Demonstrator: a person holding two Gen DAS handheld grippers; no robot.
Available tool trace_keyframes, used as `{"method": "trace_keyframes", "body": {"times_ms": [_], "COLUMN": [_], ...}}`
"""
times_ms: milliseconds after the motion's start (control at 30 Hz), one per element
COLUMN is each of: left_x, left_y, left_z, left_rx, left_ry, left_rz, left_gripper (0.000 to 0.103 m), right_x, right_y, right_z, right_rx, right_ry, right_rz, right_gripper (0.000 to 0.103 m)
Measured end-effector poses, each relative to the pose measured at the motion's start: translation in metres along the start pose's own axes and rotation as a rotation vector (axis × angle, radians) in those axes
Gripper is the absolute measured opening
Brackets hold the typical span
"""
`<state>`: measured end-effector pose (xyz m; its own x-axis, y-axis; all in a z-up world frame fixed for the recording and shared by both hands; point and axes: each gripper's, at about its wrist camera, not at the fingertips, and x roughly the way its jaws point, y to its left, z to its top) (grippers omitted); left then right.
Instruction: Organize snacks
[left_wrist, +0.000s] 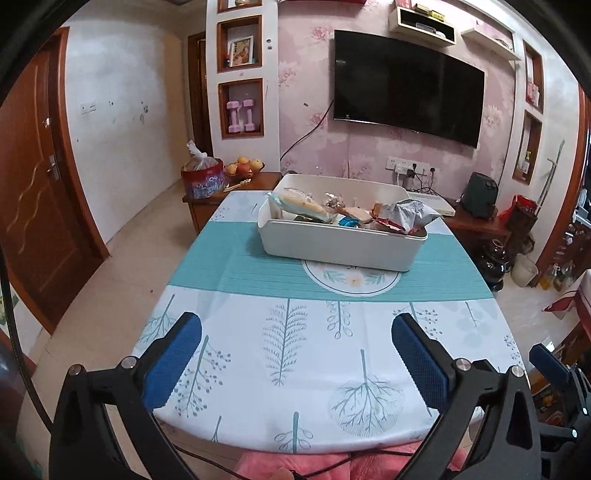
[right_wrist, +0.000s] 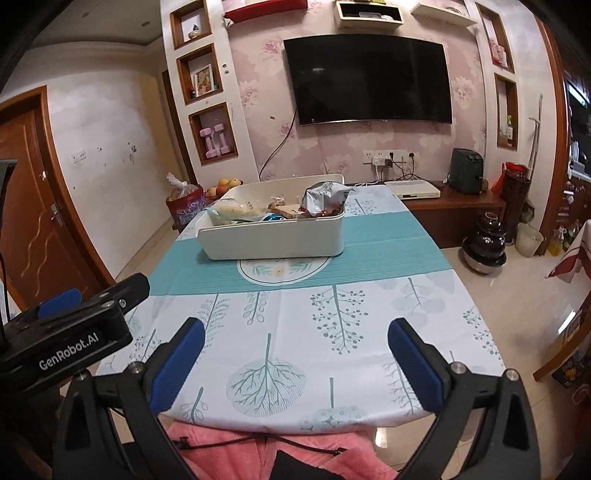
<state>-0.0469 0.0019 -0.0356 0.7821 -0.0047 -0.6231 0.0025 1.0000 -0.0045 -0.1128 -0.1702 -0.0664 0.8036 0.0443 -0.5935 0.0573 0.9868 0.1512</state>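
Snacks' (left_wrist: 354, 216) lower parts behind bin wall (left_wrist: 343, 245)

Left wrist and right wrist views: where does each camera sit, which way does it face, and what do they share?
Left wrist view: sits behind the left tongs, open and empty, at the table's near edge, facing the white bin of snacks and the TV; the right tongs' tip shows at its right edge.
Right wrist view: sits behind the right tongs, open and empty, facing the same way from further right; the left tongs' body and pink clothing show.
Shared: table, bin, TV, pink dumbbells.
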Motion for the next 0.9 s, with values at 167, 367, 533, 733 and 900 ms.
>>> {"method": "trace_keyframes", "body": {"times_ms": [167,367,533,733,900], "left_x": [0.007,0.009,0.015,0.021,0.024], "left_y": [-0.008,-0.015,-0.012,-0.014,-0.018], "left_z": [0.026,0.051,0.054,0.051,0.05], "left_rx": [0.014,-0.006,-0.038,-0.024,-0.01], "left_ry": [0.019,0.02,0.041,0.062,0.072], "left_rz": [-0.005,0.01,0.009,0.012,0.014], "left_gripper": [0.102,0.102,0.102,0.102,0.102], "right_x": [0.013,0.031,0.038,0.045,0.046], "right_y": [-0.008,-0.009,-0.005,-0.006,-0.007], "right_z": [0.017,0.053,0.065,0.059,0.058], "right_rx": [0.04,0.024,-0.008,0.009,0.006], "right_ry": [0.026,0.088,0.117,0.154,0.167], "right_rz": [0.025,0.011,-0.001,0.005,-0.011], "right_gripper": [0.1,0.1,0.1,0.1,0.1]}}
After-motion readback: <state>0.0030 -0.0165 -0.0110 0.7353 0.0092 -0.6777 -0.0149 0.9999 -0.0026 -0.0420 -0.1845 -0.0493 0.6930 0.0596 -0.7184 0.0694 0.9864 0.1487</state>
